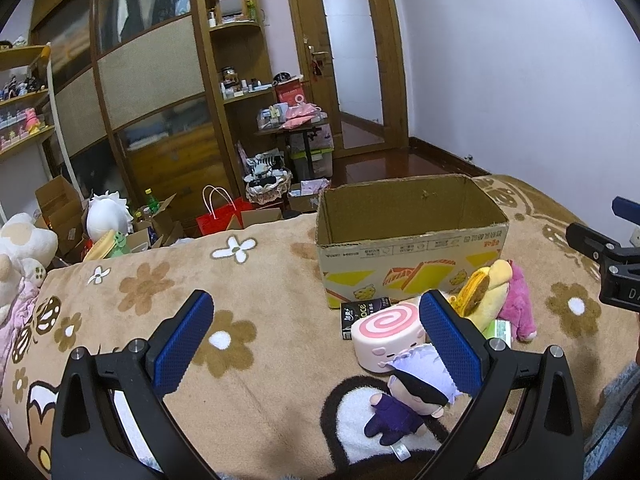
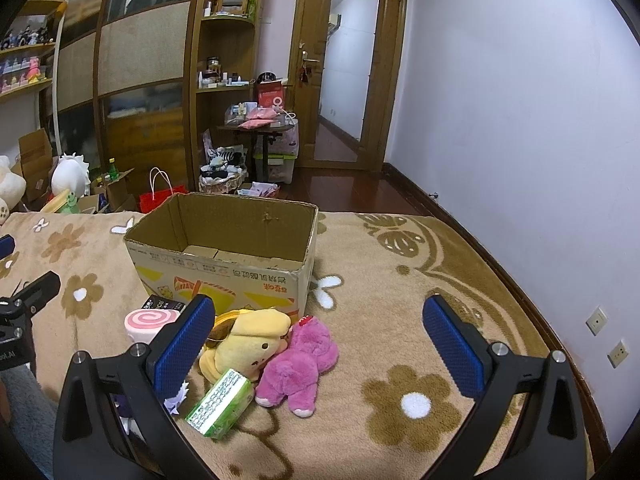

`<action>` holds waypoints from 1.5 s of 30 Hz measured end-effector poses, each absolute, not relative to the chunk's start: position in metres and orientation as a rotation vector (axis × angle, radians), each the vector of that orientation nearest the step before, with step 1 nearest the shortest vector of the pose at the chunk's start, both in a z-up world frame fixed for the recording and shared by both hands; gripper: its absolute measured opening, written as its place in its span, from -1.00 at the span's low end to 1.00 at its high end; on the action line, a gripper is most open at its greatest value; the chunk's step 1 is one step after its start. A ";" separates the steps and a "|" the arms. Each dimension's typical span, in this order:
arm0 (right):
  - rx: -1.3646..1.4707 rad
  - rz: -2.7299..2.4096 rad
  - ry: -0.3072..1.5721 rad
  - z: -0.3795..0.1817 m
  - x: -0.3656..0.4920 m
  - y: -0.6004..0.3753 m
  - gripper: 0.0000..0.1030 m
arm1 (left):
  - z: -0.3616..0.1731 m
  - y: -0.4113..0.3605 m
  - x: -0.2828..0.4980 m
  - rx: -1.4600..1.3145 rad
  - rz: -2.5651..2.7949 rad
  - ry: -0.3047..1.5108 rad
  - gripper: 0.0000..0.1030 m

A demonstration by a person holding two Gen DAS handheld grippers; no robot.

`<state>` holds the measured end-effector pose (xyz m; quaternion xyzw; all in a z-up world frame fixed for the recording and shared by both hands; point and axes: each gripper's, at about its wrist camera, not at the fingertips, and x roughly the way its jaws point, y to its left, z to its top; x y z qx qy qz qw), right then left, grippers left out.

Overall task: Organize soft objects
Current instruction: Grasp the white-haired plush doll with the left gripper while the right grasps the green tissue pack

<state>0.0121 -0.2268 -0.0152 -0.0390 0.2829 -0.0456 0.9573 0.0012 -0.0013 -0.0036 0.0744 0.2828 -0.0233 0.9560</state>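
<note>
Nearest our left gripper [image 1: 316,336], whose jaws gape wide on nothing, lies a small doll in purple clothes [image 1: 404,404], light and limp; we would pinch its stuffed body. Just beyond it, toward the cardboard box [image 1: 408,248], sits a pink swirl-roll squishy [image 1: 386,336], touching a dark packet [image 1: 362,310] that looks stiff, not soft.

Our right gripper [image 2: 318,344], equally wide and empty, hovers near the box over a yellow plush [image 2: 248,344] pressed against a pink plush bear [image 2: 300,364]. Both should squash easily; we would grab the torso. A green packet [image 2: 220,408] lies against them, likely in the way.
</note>
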 end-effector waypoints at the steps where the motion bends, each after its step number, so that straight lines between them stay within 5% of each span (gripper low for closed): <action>1: -0.080 -0.091 0.576 -0.016 0.012 -0.227 1.00 | -0.004 -0.001 0.002 0.152 -0.056 0.581 0.98; 34: 0.043 0.057 0.909 -0.077 0.072 -0.217 1.00 | -0.092 -0.052 0.067 0.177 -0.267 1.061 0.98; 45: 0.160 0.115 1.164 -0.126 0.091 -0.218 0.36 | -0.128 -0.063 0.083 0.202 -0.300 1.221 0.97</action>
